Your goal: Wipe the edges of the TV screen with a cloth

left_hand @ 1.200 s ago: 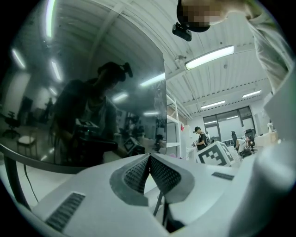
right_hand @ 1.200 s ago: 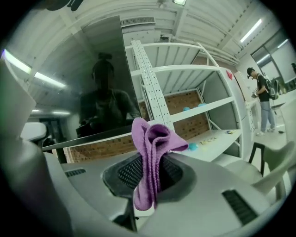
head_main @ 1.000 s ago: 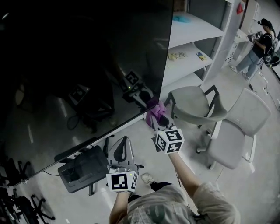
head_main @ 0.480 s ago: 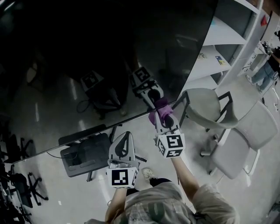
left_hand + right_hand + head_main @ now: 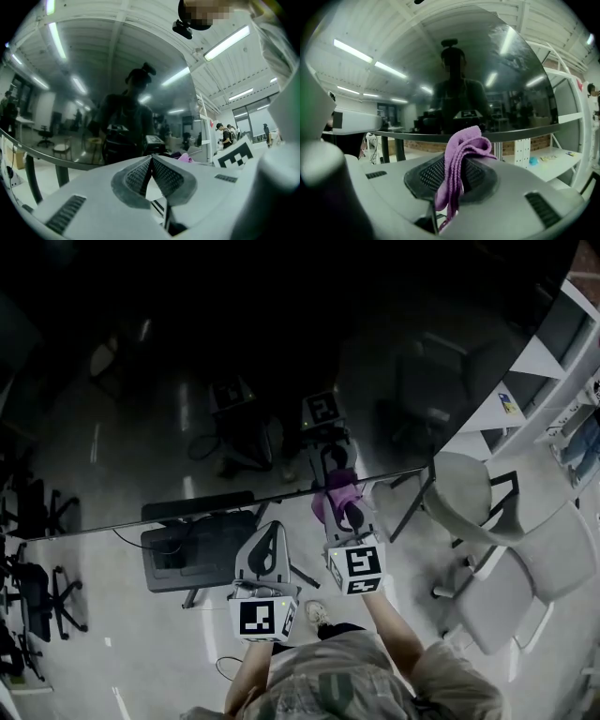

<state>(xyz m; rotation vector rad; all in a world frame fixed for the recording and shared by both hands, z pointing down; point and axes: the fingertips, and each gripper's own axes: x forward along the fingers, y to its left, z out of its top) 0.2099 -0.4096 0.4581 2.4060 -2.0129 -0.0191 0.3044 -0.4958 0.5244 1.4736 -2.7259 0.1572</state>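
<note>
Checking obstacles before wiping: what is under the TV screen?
A dark stand base on the floor, a grey chair at the right. The purple cloth in the right gripper covers part of the bottom edge.

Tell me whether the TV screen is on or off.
Off: the TV screen is dark and shows only mirror-like reflections, no picture.

Grey chair [image 5: 473, 488], white shelving [image 5: 551, 357], black office chair [image 5: 45, 601]

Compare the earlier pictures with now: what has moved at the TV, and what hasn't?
The right tool, shut on the purple cloth, slid left along the TV screen's bottom edge, away from the right corner. The left tool stayed shut and empty below it.
</note>
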